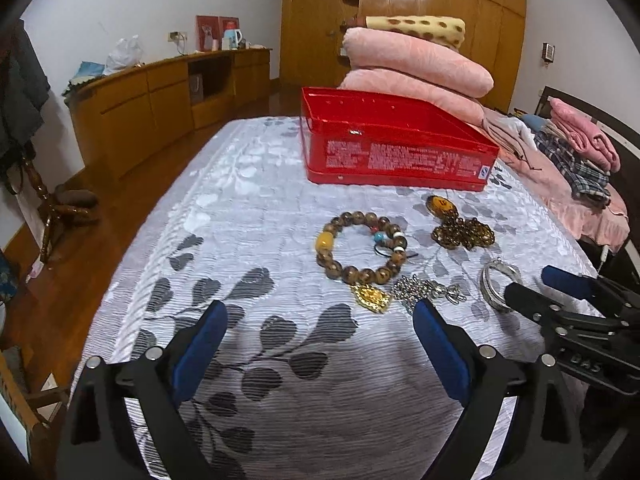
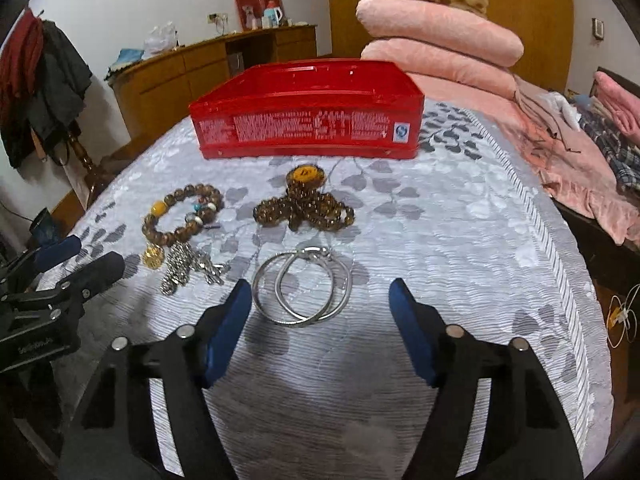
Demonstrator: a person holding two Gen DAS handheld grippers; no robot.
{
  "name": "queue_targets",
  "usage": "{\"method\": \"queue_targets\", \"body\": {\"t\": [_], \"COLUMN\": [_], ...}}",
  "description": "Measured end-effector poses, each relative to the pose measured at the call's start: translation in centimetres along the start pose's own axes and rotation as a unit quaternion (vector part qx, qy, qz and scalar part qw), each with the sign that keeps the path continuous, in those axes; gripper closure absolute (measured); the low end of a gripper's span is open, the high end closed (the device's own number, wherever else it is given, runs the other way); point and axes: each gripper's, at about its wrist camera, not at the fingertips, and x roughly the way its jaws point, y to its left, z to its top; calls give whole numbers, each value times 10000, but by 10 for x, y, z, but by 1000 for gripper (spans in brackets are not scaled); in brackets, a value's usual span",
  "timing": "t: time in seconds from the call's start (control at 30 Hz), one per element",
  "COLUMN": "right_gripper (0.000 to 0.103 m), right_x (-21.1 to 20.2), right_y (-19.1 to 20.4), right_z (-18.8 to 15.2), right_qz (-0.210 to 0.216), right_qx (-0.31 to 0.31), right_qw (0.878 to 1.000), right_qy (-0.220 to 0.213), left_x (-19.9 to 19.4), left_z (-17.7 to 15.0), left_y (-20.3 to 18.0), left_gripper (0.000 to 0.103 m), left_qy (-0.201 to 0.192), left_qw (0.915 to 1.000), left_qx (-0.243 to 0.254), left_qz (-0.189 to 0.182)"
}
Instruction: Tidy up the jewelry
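Right gripper [image 2: 320, 304] gapes just short of silver bangles [image 2: 302, 286].

Wooden bead bracelet [image 1: 361, 247], amber bead necklace [image 2: 305, 202], silver bangles [image 2: 302, 288], silver chain [image 1: 426, 291] and gold pendant [image 1: 370, 298] lie before an open red tin [image 2: 306, 120].

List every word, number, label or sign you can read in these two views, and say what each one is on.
"DAS": partial embossed letters on the right gripper body.
Red tin side: white print and a blue-and-white sticker, too small to read.
Amber pendant: dark mark, unreadable.
Left gripper body: embossed lettering, blurred.
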Motion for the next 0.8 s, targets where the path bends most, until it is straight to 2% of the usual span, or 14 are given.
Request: {"method": "queue_targets", "body": {"t": [0.17,0.43,0.57,0.8], "right_gripper": [48,49,59,60], "right_x": [7,17,17,10], "right_y": [1,5,4,2], "right_z": [1,5,4,2], "right_qz": [29,-58,-55,1], "right_qx": [-7,-97,-71,-36], "right_qw": [9999,9994,9994,9996], "right_qy": [168,336,331,267], "left_x": [6,10,11,11], "left_z": [1,1,1,0], "left_y": [-4,-5,-6,-5], "left_gripper": [12,14,15,21], "left_qy": [102,158,182,219], "left_qw": [9999,9997,9996,9994], "left_qx": [54,48,53,16], "left_qz": [-73,-182,-210,-272]}}
